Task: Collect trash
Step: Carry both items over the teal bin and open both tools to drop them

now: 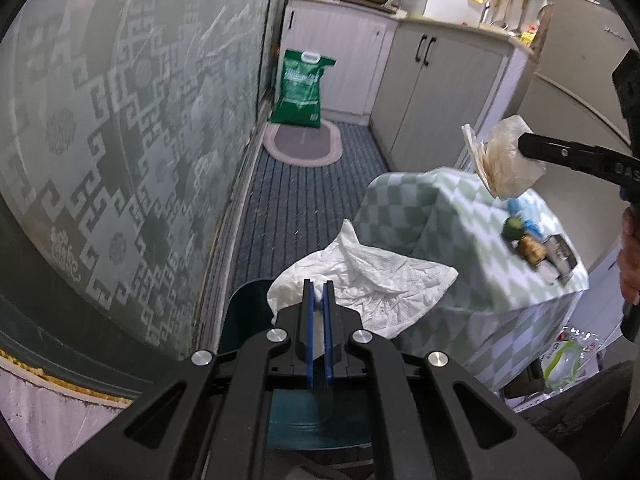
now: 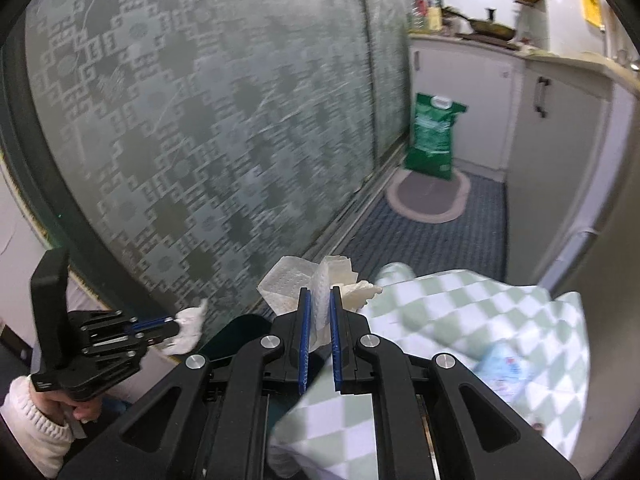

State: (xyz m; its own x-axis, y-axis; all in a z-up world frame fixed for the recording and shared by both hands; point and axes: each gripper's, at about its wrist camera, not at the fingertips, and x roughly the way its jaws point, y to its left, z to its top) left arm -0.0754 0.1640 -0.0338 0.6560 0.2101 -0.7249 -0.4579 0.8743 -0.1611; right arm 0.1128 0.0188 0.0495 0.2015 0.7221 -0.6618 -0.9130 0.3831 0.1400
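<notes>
Left wrist view: left gripper (image 1: 319,286) at lower centre, jaws narrow and clamped on a crumpled white paper towel (image 1: 372,284) that fans out to the right of the blue pads. Dark green bin (image 1: 246,312) shows just behind and below the jaws, partly hidden; its opening is not clearly seen. At right of frame, the right gripper (image 1: 524,146) holds a yellowish stained tissue (image 1: 506,158) in the air above the checkered worktop (image 1: 432,216).

More litter remains on the worktop at right: a green bottle cap (image 1: 513,228), a brown lump (image 1: 532,254), a blue-white wrapper (image 1: 528,216), all blurred.

Right wrist view: right jaws are narrow, pinching the folded tissue at lower centre; left gripper with its towel at lower left, person's left hand (image 2: 80,404) beneath it.

Judgement: carry step, both pieces lifted, not yet dropped. Next move calls for bringing each piece over the bin mouth, then opening the jaws. Loose towel may drape over the rim.
</notes>
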